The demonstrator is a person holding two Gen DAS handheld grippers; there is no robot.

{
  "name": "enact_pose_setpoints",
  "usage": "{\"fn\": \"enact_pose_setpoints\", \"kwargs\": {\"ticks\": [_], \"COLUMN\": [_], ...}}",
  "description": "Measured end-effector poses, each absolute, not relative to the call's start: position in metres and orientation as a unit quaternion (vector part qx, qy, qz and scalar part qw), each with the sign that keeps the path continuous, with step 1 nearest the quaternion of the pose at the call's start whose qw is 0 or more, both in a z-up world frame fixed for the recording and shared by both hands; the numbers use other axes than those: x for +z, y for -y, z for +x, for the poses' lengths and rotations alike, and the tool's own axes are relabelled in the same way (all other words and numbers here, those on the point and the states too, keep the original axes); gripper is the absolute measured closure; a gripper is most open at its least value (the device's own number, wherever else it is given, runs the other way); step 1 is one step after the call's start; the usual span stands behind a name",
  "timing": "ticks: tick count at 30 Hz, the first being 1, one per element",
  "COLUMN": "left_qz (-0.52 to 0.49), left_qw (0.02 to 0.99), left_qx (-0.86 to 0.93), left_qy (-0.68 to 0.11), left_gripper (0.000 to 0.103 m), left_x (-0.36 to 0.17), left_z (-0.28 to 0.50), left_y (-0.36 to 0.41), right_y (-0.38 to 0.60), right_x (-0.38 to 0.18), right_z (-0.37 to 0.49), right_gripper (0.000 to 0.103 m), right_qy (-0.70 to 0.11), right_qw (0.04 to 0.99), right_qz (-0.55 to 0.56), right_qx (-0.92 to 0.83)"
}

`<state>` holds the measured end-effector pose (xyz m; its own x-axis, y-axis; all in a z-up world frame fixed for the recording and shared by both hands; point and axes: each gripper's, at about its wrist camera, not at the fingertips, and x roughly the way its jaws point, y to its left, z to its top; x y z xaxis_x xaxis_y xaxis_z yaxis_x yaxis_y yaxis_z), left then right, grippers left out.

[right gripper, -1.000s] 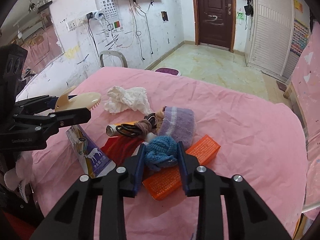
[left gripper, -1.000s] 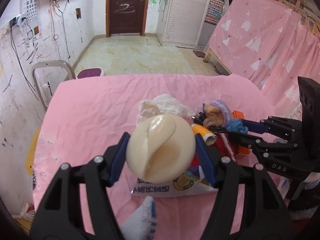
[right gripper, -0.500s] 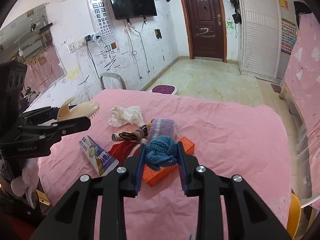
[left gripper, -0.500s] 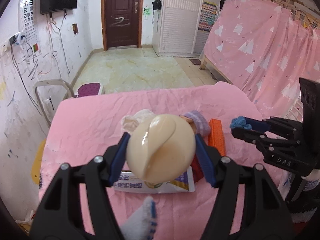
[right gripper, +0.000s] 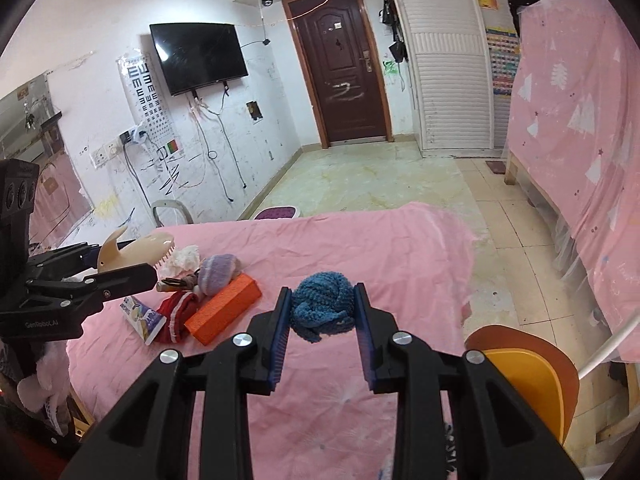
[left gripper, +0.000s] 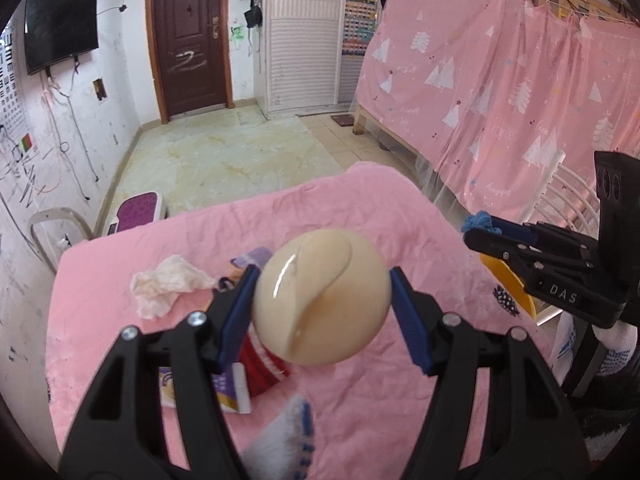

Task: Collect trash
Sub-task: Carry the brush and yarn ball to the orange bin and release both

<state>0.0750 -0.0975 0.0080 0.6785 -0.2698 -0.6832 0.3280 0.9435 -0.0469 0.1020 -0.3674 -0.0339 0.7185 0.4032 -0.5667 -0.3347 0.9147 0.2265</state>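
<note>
Fingers (right gripper: 362, 320) pinch knobbly blue knitted ball (right gripper: 323, 306).

Pink-clothed table (right gripper: 400, 248) under orange box (right gripper: 224, 314)

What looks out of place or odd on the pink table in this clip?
Nothing is spilled or broken. The odd part: both tools hold non-trash. The left tool grips a cream hairbrush, the right tool a blue knitted ball, while the crumpled tissue lies untouched on the table.
</note>
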Motion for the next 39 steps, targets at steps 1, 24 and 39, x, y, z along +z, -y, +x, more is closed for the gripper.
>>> {"fn": "enact_pose_setpoints", "kwargs": {"ticks": [1,24,39], "left_qz": [0.043,0.099,0.13], "left_qw": [0.914,0.866,0.828], "left_qx": [-0.171,-0.303,-0.348], "left_qy": [-0.365,-0.385,-0.42], "left_gripper": [0.04,0.04,0.039], "left_x": [0.009,-0.002,-0.027], "left_z": [0.075,0.083,0.092], "left_y": [0.107,0.294,0.379], "right_y": [0.377,0.537,0.604], "right_x": [-0.034,-0.095,-0.113], "right_z": [0.1,0.068,0.055], "right_gripper": [0.082,0.081,0.068], "right_qy": [-0.315,-0.338,-0.331], "right_qw": [0.927,0.927,0.922], "right_qz": [0.059,0.137,0.197], "right_qx": [0.194,0.093,0.046]}}
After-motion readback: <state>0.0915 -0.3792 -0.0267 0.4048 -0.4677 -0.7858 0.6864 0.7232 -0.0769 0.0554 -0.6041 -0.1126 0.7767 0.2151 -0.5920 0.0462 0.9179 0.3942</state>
